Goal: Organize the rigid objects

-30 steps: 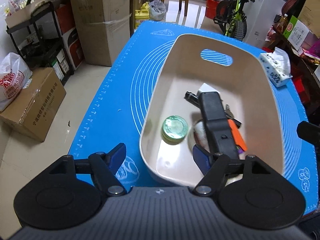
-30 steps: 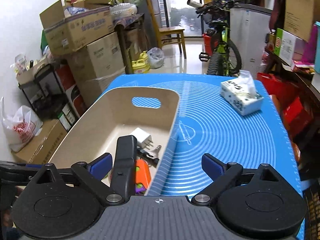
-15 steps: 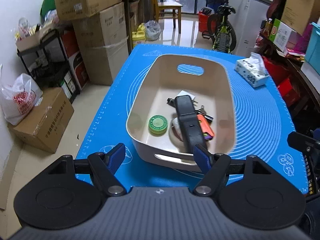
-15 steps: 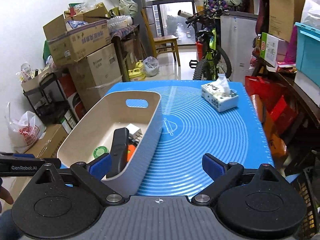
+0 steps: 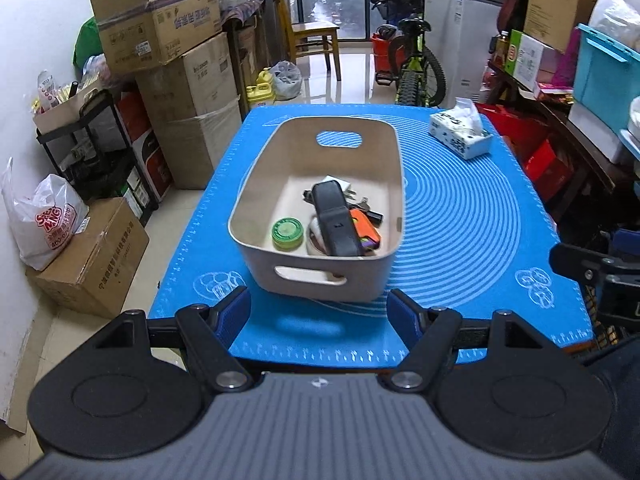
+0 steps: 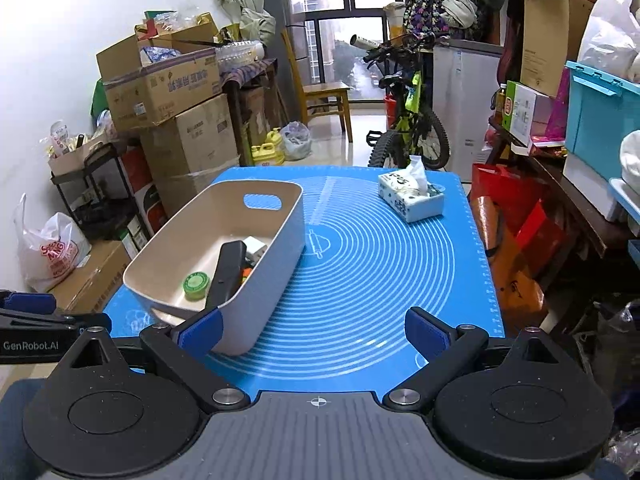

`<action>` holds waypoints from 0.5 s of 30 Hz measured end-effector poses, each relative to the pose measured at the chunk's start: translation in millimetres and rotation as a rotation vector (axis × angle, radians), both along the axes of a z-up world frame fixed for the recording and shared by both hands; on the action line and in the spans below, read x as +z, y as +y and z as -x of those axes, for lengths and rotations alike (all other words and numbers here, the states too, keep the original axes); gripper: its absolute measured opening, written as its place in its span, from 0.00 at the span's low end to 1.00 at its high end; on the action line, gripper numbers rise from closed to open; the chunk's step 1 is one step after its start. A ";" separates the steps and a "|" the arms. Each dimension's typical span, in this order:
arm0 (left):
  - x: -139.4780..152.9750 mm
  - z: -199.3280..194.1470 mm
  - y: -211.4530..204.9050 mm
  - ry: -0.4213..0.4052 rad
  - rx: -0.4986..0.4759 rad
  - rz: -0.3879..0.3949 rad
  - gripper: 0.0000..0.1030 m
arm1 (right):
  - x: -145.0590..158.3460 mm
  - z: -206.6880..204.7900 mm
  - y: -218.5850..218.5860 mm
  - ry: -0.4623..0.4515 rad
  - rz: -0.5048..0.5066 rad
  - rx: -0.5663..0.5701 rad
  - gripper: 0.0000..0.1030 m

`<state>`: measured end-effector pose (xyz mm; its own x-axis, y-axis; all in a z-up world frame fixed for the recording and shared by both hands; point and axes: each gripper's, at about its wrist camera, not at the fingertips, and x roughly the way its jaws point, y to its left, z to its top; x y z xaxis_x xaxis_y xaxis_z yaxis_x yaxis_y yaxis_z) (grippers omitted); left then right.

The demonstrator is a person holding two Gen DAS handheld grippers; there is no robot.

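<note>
Both the left gripper (image 5: 318, 312) and the right gripper (image 6: 314, 330) are held spread and empty near the beige bin (image 5: 256, 196), in which a black case (image 5: 334, 220) is kept.

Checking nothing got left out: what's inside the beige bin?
The bin holds a green tin, black case, orange item, white plug, keys. Things beneath the case are hidden.

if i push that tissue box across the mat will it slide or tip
The tissue box looks like a soft pack lying low and flat, so it probably slides rather than tips. It likely dents under a push. The blue mat may grip it somewhat.
</note>
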<state>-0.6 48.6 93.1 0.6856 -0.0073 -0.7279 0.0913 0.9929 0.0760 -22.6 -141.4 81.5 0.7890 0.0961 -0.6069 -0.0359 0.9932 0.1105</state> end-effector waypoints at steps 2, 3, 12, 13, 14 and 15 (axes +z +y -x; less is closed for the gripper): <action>0.5 7.0 -2.7 -0.003 -0.007 -0.004 0.73 | 0.9 8.4 -0.8 -0.002 0.001 0.001 0.94; 0.7 9.7 -3.8 -0.005 -0.009 -0.007 0.73 | 0.8 11.9 -0.9 -0.002 0.003 0.002 0.94; 5.0 27.1 -3.9 -0.025 -0.007 0.009 0.73 | 4.3 33.9 -1.3 -0.002 0.001 0.006 0.94; 4.2 27.8 -3.8 -0.024 -0.009 0.005 0.73 | 5.3 35.5 -1.3 -0.001 -0.001 0.008 0.94; 3.4 28.6 -3.3 -0.022 -0.010 0.004 0.73 | 6.2 37.0 -1.2 -0.001 -0.001 0.010 0.94; 2.1 29.2 -2.8 -0.018 -0.010 0.005 0.73 | 7.0 38.4 -0.8 -0.001 0.002 0.013 0.94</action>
